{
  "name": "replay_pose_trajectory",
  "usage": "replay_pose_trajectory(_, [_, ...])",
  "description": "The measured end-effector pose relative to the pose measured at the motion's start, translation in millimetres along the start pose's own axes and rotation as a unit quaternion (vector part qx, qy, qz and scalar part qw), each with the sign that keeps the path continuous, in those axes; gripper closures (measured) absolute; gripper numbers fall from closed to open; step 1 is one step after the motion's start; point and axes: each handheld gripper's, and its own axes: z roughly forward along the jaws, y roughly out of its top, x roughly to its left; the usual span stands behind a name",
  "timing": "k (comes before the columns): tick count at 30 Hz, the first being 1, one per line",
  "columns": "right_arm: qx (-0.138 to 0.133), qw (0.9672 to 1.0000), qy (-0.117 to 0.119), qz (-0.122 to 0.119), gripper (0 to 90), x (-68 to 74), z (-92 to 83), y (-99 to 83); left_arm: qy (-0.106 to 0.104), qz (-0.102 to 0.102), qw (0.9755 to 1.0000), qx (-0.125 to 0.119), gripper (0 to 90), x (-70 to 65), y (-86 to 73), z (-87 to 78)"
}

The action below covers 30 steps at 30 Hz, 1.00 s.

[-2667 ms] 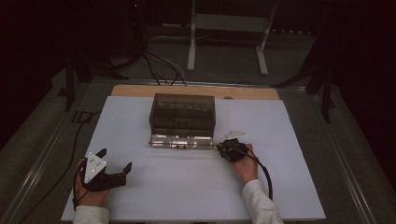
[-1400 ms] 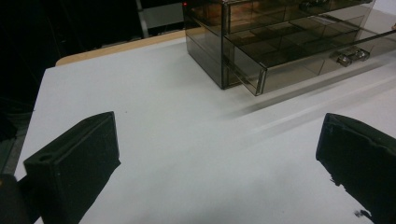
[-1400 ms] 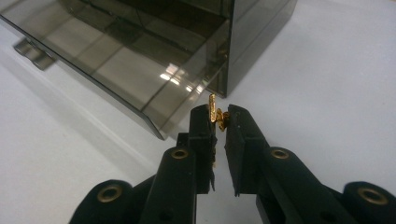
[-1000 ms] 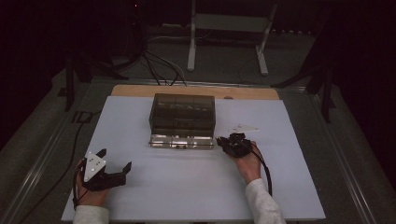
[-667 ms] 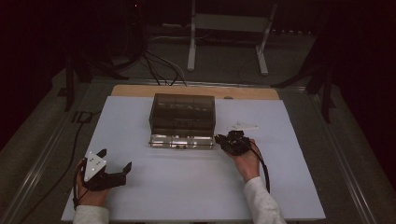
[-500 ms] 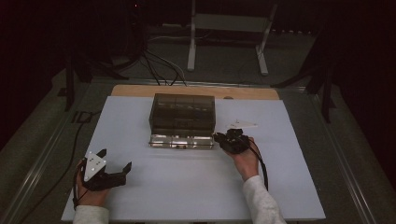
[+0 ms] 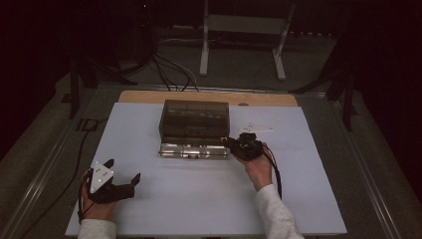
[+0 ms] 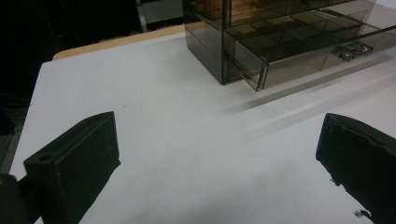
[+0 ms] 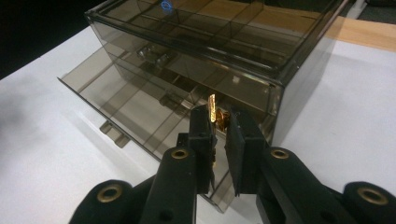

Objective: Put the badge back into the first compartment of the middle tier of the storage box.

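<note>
A smoky see-through drawer box [image 7: 194, 119] stands at the middle of the white table [image 7: 199, 199], its bottom drawer [image 7: 193, 150] pulled out toward me. My right gripper [image 7: 230, 143] hovers at the drawer's right end, shut on a small gold piece [image 9: 212, 108] that sticks up between the jaw tips [image 9: 219, 116], just over the open drawer [image 9: 121, 102] in front of the box [image 9: 210, 37]. My left gripper [image 7: 123, 169] rests at the front left of the table, open and holding nothing. Its view [image 8: 215, 154] looks across bare table toward the box [image 8: 280, 37].
A small white flat piece [image 7: 256, 129] lies on the table right of the box. A wooden strip [image 7: 209, 97] edges the table's far side. Beyond it stand a metal stand [image 7: 239, 45] and cables [image 7: 169, 69] on the floor.
My right gripper has crept left and slightly up, closer to the drawer's right end, still shut on the gold piece. The left gripper has not moved.
</note>
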Motion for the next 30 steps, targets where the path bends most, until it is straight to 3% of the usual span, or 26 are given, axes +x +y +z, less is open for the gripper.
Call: replay_pose_trajectory(30, [-0.005,0.9995,0.029,-0.01,81.7,28.0,19.0,17.7,-0.002,-0.007,1.0,-0.002,0.6,2.6,-0.8,0.0])
